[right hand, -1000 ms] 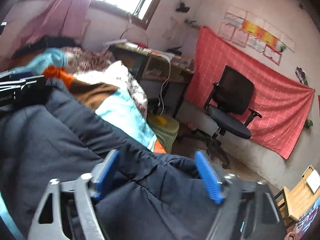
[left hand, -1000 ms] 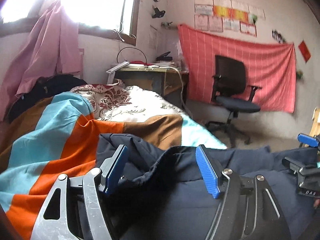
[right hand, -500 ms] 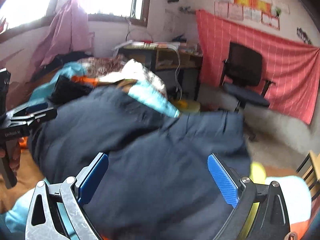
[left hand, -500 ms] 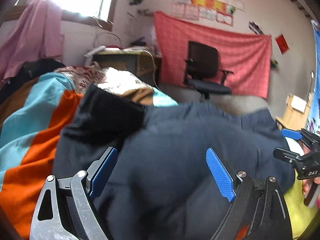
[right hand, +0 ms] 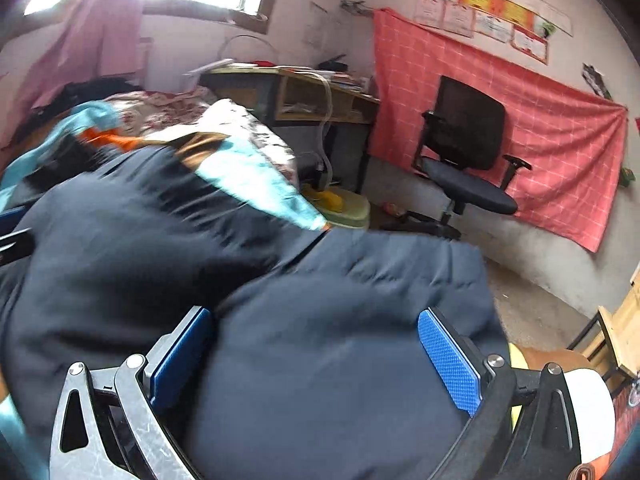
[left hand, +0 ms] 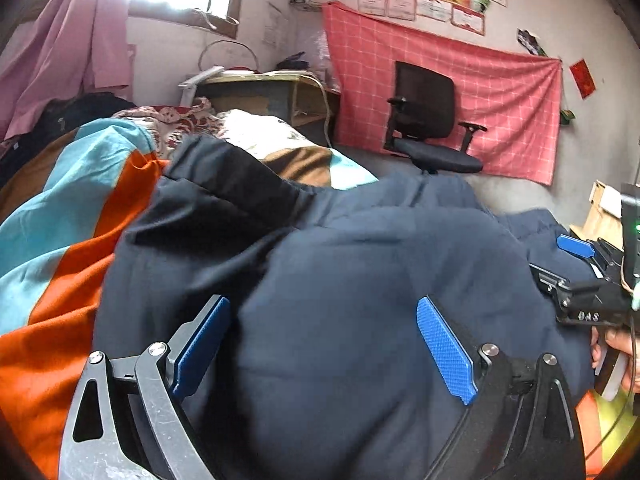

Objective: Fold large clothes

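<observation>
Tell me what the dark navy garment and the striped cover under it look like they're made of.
Navy garment: looks like a padded, quilted jacket with a smooth matte synthetic shell; it puffs in soft rounded panels with stitched seams. Filling can't be told. Striped cover: thin woven cloth, probably cotton or a blend; flat matte colour blocks with fine creases.

A bed [left hand: 36, 184] carries an orange, turquoise and brown striped sheet [left hand: 72, 256]; a dark navy padded jacket [left hand: 360, 280] lies spread across it, beside a floral quilt [left hand: 176, 120].
</observation>
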A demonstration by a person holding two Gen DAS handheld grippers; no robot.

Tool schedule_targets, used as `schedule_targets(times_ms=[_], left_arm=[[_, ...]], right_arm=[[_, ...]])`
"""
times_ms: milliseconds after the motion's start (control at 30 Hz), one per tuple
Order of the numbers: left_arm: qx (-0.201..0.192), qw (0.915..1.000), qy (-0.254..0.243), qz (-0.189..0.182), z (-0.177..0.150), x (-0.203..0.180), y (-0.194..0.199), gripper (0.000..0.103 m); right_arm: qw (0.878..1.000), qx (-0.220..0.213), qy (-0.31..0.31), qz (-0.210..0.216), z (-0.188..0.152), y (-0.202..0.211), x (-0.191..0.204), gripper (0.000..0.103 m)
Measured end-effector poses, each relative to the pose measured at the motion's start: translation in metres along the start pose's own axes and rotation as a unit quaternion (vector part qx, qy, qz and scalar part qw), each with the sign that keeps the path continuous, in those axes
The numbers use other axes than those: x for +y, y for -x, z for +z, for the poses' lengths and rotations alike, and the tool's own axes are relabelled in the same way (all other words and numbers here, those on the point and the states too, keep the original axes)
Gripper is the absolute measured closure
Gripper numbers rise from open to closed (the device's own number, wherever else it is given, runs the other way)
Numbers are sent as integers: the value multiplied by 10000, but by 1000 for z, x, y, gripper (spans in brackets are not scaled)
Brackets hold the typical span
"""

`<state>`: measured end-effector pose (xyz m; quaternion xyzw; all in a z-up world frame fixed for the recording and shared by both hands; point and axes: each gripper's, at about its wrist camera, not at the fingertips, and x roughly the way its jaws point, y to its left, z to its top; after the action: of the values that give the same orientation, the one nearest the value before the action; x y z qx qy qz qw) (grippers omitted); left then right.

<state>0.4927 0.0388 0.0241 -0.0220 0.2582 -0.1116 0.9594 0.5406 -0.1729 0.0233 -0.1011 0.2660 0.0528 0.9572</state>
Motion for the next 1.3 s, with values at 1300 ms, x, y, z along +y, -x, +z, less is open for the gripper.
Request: schedule_targets(times_ms=[1300], left_arm=[[1080,9680,1893,-1246,3,149,-9,9]], right_arm=[[9811,267,-1667,948,-15,-11,-89,0]])
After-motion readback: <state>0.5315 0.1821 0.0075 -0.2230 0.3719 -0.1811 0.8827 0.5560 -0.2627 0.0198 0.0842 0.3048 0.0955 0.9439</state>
